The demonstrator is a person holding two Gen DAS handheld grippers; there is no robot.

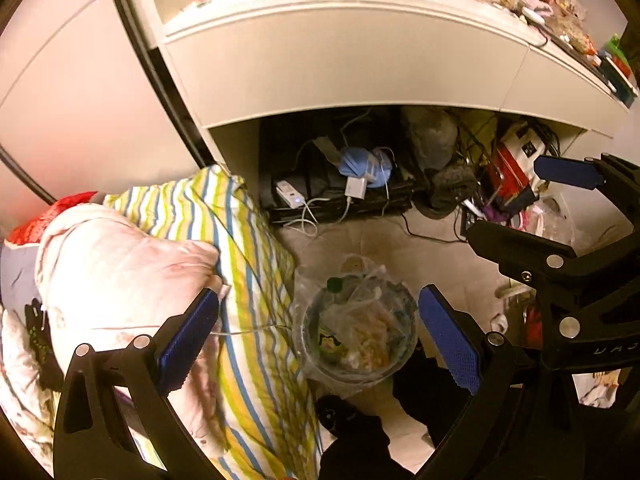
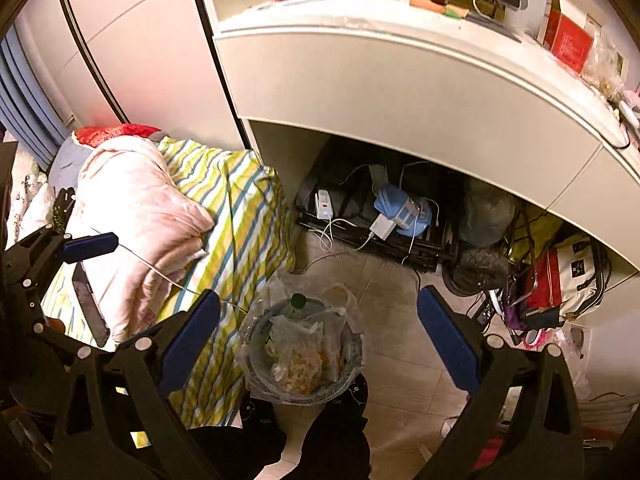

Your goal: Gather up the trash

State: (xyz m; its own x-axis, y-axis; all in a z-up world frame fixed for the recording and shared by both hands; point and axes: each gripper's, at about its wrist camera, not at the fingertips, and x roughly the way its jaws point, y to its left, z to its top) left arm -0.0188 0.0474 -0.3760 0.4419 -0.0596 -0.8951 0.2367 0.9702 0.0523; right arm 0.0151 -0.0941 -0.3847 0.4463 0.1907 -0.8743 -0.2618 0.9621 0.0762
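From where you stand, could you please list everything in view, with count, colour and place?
Bin: one, clear-lined, full of wrappers, on the floor by the bed.
Green cap: one, at the bin's far rim.
Duvet: one, pink, on the bed.
Sheet: one, green-blue striped, bed edge.
Desk: one, white, cluttered top.
Chargers: two, white, under the desk.
Bag: one, red and white, under the desk.
Left hand-held gripper: open.
Right hand-held gripper: open.
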